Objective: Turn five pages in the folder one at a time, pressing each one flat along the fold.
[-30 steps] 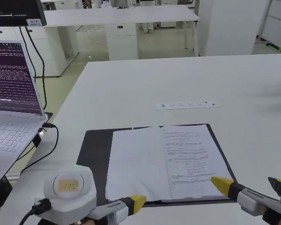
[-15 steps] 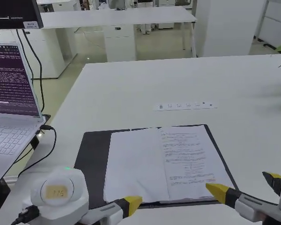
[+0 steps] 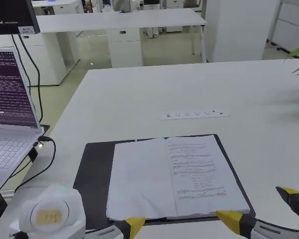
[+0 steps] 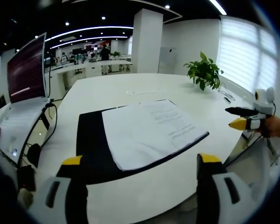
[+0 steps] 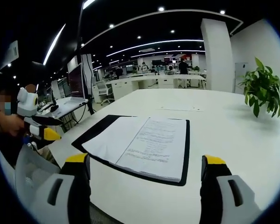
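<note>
A: Fingers (image 4: 73, 160) on grey, yellow-tipped left gripper (image 4: 140, 159): state?
B: Spread wide, nothing between them. Held at near edge of white workbench top (image 3: 189, 84), short of the folder, no contact.
A: And the grey, yellow-tipped right gripper (image 5: 145, 159)?
B: Same: jaws apart, empty. In head view at btm right, near folder's right front corner, not touching it.
A: Location of the flat black folder (image 3: 93, 169)?
B: Lying open on the bench, just ahead of both grippers, approx. between them. Blank white left page (image 3: 139, 179) & printed white right page (image 3: 197, 169) both down on the cover. Fold approx. down the centre. Black cover bare along left side.
A: Pages fully flat?
B: Can't tell at that size; looks flat from the head view.
A: Anything else round it?
B: Open silver laptop (image 3: 5, 134) w/ lit screen at left. Black cable (image 3: 42, 159) trailing between laptop & folder, apart from folder. White power strip (image 3: 194, 114) beyond folder's far edge. Green leafy potted plant (image 4: 204, 70) at far right of bench.
</note>
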A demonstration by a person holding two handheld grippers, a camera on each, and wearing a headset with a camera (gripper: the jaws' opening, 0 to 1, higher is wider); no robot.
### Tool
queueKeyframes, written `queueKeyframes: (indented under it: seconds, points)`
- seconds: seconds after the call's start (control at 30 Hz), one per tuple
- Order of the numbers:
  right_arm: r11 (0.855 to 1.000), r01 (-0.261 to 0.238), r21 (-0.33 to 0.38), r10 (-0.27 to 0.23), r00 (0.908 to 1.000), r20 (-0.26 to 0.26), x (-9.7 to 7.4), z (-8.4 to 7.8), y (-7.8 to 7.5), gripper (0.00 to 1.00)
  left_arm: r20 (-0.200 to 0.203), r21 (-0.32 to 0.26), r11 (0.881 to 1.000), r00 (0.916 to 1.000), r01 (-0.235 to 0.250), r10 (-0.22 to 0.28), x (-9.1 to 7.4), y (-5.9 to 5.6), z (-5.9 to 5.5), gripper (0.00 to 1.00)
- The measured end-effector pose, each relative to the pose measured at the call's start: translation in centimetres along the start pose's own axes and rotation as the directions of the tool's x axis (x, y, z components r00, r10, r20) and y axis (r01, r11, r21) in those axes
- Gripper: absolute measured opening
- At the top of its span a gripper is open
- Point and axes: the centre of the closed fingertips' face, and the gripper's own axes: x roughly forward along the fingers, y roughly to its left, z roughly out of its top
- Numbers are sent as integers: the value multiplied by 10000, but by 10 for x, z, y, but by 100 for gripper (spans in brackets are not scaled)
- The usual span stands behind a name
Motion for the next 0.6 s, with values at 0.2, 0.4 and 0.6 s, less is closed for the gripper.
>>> queueKeyframes:
  seconds: [0.2, 0.4, 0.6]
  points:
    - [9997, -188, -136, 184, 9995, -249, 1, -6, 5, 97, -138, 63, 10000, 9999, -23, 23, 5, -1, -5, 99]
    - [9993, -338, -134, 333, 9989, -335, 2, -8, 10, 96, -116, -44, 9995, 9994, 326, -326, 17, -14, -4, 95]
    - [9988, -477, -123, 470, 9975, -524, 4, -13, 13, 94, -427, -57, 9970, 9961, 774, -776, 36, -35, -5, 87]
